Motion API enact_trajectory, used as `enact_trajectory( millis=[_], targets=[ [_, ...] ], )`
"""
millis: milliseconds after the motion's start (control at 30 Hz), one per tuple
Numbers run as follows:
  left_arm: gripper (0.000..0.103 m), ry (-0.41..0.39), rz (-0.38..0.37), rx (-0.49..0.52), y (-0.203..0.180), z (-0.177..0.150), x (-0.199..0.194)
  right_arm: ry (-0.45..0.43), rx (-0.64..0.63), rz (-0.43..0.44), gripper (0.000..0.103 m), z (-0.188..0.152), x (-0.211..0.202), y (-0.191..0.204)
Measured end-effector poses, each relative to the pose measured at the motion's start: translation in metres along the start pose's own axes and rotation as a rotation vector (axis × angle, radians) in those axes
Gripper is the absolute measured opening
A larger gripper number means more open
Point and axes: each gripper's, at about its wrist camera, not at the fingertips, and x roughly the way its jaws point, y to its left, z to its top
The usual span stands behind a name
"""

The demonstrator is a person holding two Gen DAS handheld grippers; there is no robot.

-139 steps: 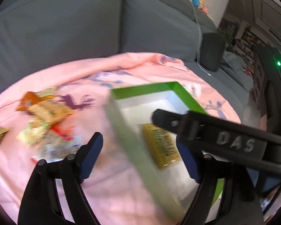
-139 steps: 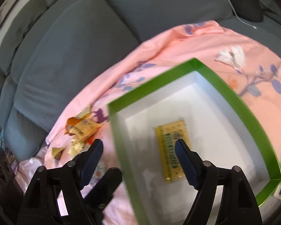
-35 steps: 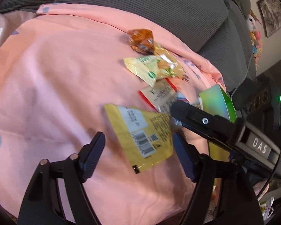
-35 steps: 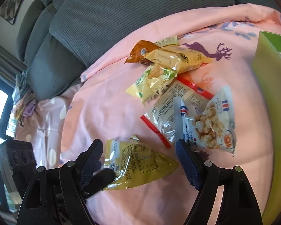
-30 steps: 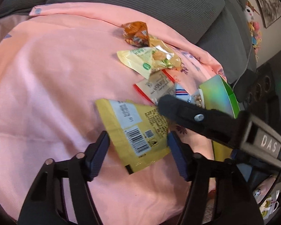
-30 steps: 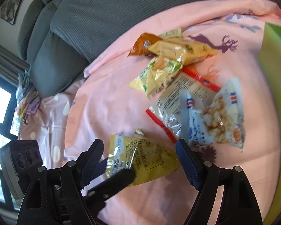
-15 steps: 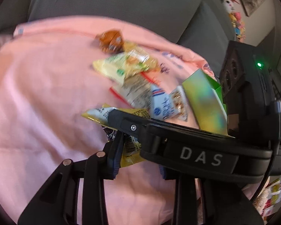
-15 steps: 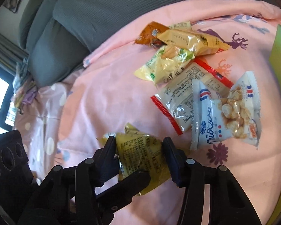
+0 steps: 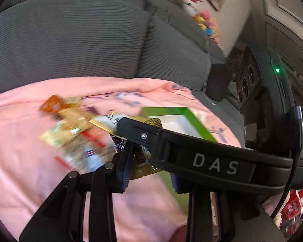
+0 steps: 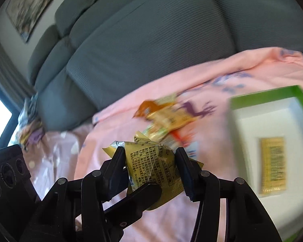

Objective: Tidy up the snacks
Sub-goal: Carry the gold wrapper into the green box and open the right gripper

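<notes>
A crumpled yellow snack packet hangs above the pink cloth, held from both sides. My right gripper is shut on it, its pads pressing the packet's two edges. In the left wrist view the same yellow packet sits between my left gripper's fingers, also shut on it. The right gripper's arm crosses in front and hides the left gripper's right finger. The green-rimmed white box lies to the right with one yellow packet inside. The remaining snack pile lies blurred beyond the grippers.
The pink printed cloth covers the seat of a grey sofa. The box's green rim shows behind the right gripper's arm. Soft toys sit on the sofa back, and a dark cushion lies at its far end.
Both grippers have closed on the yellow packet and lifted it off the cloth. Both views have swung up and toward the green box.
</notes>
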Motion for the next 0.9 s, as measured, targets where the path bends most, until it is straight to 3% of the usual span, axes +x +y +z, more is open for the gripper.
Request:
enact_trajectory(
  millis=[267, 567, 767, 900],
  targets=[
    [0.031, 0.08, -0.081, 0.091, -0.05, 0.013, 0.057, -0.056, 0.154, -0.1, 0.054, 0.009, -0.034, -0.068],
    [0.031, 0.201, -0.14, 0.113, -0.076, 0.005, 0.115, -0.015, 0.315, -0.171, 0.054, 0.006, -0.035, -0.128],
    [0.031, 0.256, -0.151, 0.076, -0.078, -0.002, 0.134, 0.019, 0.383, -0.217, 0.054, 0.001, -0.033, -0.153],
    [0.032, 0.255, -0.093, 0.051, -0.073, -0.003, 0.14, -0.003, 0.402, -0.248, 0.054, 0.002, -0.037, -0.155]
  ],
)
